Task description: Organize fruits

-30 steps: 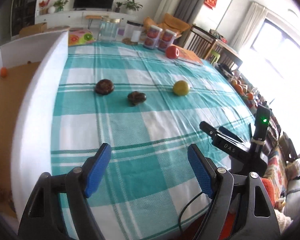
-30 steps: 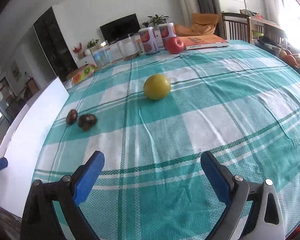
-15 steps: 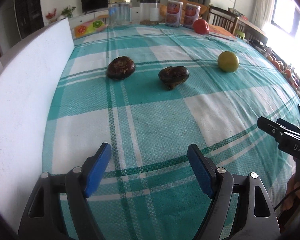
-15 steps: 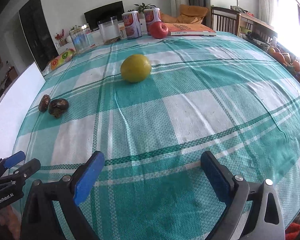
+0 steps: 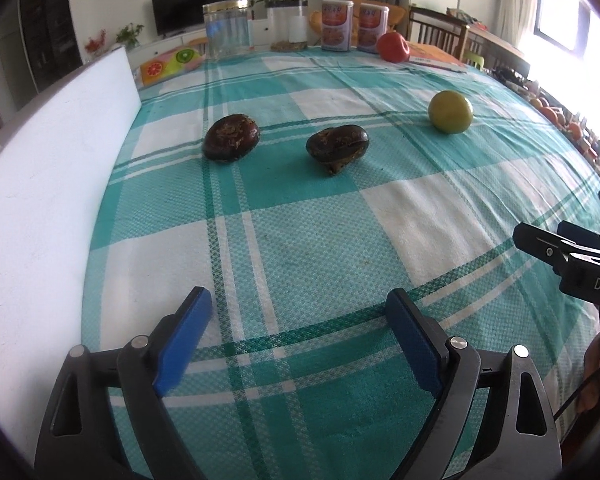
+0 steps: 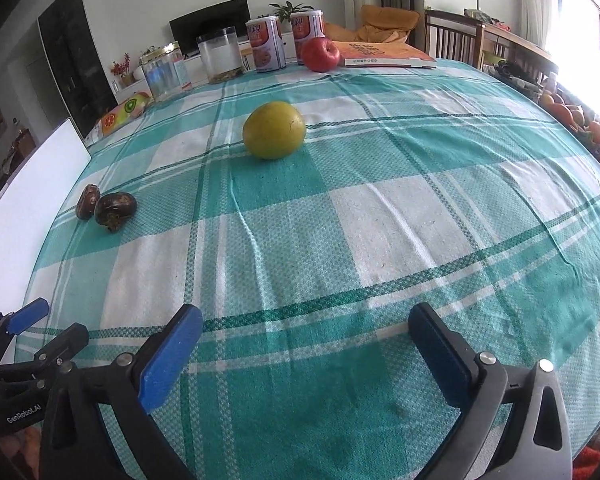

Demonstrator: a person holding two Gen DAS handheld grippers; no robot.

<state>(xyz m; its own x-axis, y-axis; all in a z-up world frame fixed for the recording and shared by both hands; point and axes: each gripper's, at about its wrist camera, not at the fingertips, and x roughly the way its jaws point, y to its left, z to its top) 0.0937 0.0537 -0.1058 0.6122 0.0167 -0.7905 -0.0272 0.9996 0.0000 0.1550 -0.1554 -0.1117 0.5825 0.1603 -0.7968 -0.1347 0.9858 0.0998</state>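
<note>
We hold both grippers low over the near part of a table covered by a teal-and-white checked cloth [image 5: 308, 248]. The left gripper [image 5: 300, 320] has just been widening; its blue pads stand apart with only cloth between them. The right gripper [image 6: 306, 332] has likewise just been widening and stands spread with nothing between its pads.

The stretch of cloth ahead of both grippers is bare up to the fruit. A white board [image 5: 40, 200] runs upright along the table's left edge, bounding movement on that side. The right edge falls away toward a bright window.

Two dark brown fruits lie mid-table near the board: one [image 5: 231, 137] closer to it, the other [image 5: 337, 148] just beside, apart. A yellow-green fruit [image 6: 274, 129] sits alone further right. A red apple [image 6: 320, 54] rests at the far edge, touching an orange book [image 6: 384, 56].

At the far edge stand a clear glass jar [image 5: 228, 30], a frosted plastic canister [image 6: 220, 60] with a thin layer of something at its bottom, and two printed tins [image 6: 266, 48]. We cannot tell the contents of the jar or tins.
</note>
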